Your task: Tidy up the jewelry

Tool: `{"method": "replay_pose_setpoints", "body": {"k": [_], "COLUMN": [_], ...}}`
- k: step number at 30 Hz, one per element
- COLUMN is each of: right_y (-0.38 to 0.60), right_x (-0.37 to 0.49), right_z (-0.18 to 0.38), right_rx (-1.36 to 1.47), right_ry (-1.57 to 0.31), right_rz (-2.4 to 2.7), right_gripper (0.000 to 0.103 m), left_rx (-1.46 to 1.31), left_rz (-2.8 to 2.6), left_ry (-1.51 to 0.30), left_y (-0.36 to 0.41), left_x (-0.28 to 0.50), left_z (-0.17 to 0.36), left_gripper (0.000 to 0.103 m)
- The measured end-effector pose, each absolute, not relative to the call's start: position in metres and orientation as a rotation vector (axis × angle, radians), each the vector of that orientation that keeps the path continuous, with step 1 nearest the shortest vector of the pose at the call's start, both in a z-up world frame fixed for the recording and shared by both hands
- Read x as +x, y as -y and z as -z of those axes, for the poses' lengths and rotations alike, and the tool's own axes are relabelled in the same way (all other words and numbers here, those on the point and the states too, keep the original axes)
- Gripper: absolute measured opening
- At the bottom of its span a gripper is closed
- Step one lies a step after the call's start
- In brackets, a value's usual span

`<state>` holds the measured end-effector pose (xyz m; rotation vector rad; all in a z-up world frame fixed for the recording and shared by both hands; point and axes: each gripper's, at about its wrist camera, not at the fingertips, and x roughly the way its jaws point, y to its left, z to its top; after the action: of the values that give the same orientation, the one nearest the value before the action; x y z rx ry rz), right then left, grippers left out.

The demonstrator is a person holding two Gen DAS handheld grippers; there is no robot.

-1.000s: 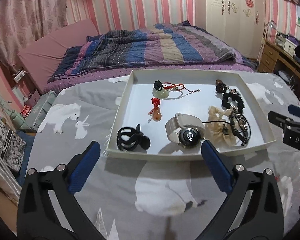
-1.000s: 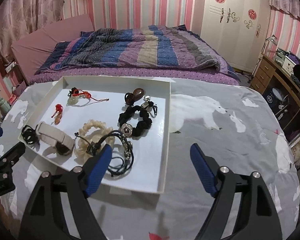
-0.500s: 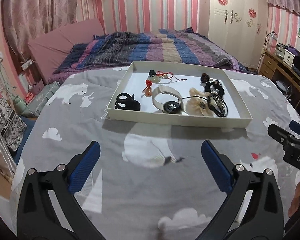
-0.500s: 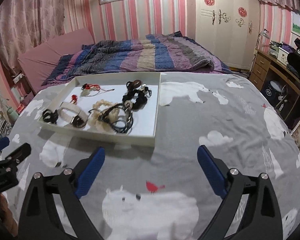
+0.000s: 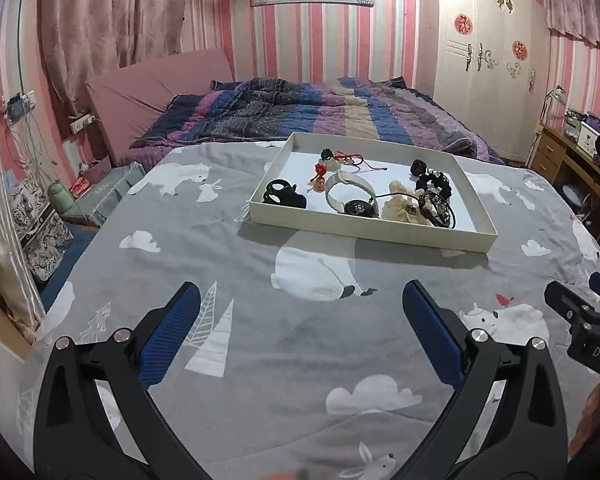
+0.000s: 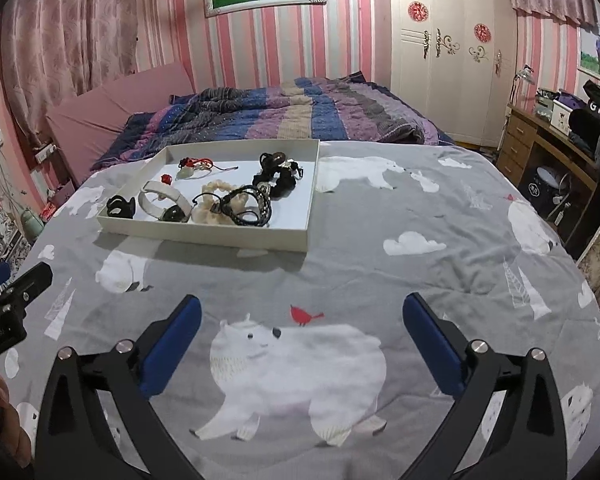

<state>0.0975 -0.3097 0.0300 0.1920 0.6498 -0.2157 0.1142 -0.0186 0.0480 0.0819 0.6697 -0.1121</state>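
Observation:
A white tray (image 5: 370, 230) sits on the grey bear-print cloth and also shows in the right wrist view (image 6: 204, 234). It holds a white-strap watch (image 5: 350, 196), a black hair clip (image 5: 284, 196), a red pendant (image 5: 320, 172), a cream scrunchie (image 5: 400, 204), black bracelets (image 5: 438, 206) and a black scrunchie (image 6: 278, 178). My left gripper (image 5: 300, 324) is open and empty, well short of the tray. My right gripper (image 6: 302, 330) is open and empty, also back from the tray.
A bed with a striped quilt (image 5: 320, 112) lies behind the table. A white wardrobe (image 6: 452, 52) and a wooden desk (image 6: 540, 148) stand at the right. Boxes and bags (image 5: 40, 220) sit on the floor at the left.
Both grippers have pulled back and up from the tray, which now looks smaller and farther. Both stay open and empty.

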Motion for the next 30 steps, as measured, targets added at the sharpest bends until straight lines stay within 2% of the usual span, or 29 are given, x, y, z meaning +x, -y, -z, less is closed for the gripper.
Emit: {"method": "replay_pose_setpoints", "body": {"k": [6,15,30], "right_y": [0.307,0.302,0.309], "right_x": [0.100,0.090,0.088], "right_z": [-0.019,-0.029,-0.031], "right_rx": [0.202,0.159,0.187], "right_ry": [-0.683,-0.588,-0.573], "right_rz": [0.220,0.258,0.250], "right_gripper": [0.101,0.101,0.101], "left_rx": [0.127,0.138,0.122], "left_rz": [0.125,0.129,0.171], "left_ry": [-0.650,-0.670,-0.671], "left_y": [0.025,0.026,0.031], "left_x": [0.105,0.105,0.104], "left_z": [-0.043,-0.032,-0.029], "left_gripper": [0.100,0.100,0.100]}}
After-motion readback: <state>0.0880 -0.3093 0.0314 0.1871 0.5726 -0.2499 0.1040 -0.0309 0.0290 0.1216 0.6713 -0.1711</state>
